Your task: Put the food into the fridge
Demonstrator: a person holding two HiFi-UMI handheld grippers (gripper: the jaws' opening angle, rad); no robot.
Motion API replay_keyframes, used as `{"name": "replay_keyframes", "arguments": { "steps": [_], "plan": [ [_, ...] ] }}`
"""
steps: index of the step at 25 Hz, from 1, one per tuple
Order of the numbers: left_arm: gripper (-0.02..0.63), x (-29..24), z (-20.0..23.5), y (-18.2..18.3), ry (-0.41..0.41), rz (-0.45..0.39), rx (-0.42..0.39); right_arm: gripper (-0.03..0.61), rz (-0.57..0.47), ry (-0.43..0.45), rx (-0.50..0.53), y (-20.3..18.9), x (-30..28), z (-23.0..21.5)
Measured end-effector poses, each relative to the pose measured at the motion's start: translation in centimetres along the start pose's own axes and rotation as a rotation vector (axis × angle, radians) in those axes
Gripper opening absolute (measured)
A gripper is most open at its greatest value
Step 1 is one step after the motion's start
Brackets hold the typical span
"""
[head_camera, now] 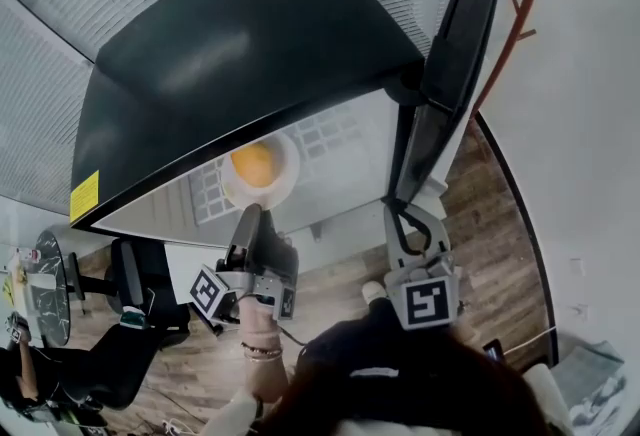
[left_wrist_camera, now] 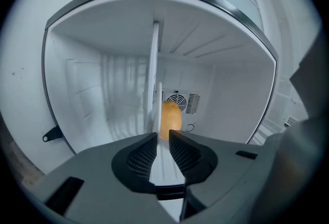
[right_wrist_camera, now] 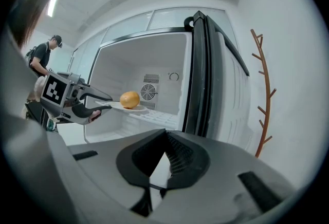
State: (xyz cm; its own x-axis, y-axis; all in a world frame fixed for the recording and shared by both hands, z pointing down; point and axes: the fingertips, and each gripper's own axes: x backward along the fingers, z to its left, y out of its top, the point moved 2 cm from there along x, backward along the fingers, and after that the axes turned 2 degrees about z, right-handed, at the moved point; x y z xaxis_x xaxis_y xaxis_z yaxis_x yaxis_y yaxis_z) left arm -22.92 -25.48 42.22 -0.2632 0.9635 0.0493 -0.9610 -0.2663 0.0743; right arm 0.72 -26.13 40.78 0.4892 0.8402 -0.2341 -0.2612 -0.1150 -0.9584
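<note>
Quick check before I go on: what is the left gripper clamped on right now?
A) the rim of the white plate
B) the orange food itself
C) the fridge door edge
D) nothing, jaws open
A: in the left gripper view the left gripper has its jaws pinched on the white plate, with the orange food sitting on it beyond the tips, inside the open fridge.

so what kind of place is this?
Probably an office or lab room, not a home kitchen: the open fridge stands on wood flooring beside a branch-style coat stand, with a black office chair and round table nearby.
</note>
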Motion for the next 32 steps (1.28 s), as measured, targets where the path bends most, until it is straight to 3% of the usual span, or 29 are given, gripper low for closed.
{"name": "replay_keyframes", "arguments": {
  "steps": [13,26,28,32],
  "plan": [
    [0.058,2.5,-1.1,-1.6,-0.047,0.007,-0.007,0.000,-0.040,0.010,0.003,0.5,2.4,1.0],
    [0.057,7.2,-3.2,-2.4,-0.131,-0.003,-0.027,0.000,-0.082,0.090,0.027,1.5,4.3,5.0],
    [-0.003,8.3,-3.5,-2.3,-0.129,-0.017,-0.045,0.000,-0.093,0.110,0.030,1.8,4.6,6.0],
    [-0.003,10.8,-4.2,-2.4,-0.149,-0.033,-0.056,0.000,-0.108,0.142,0.042,2.3,5.6,7.9]
  ]
}}
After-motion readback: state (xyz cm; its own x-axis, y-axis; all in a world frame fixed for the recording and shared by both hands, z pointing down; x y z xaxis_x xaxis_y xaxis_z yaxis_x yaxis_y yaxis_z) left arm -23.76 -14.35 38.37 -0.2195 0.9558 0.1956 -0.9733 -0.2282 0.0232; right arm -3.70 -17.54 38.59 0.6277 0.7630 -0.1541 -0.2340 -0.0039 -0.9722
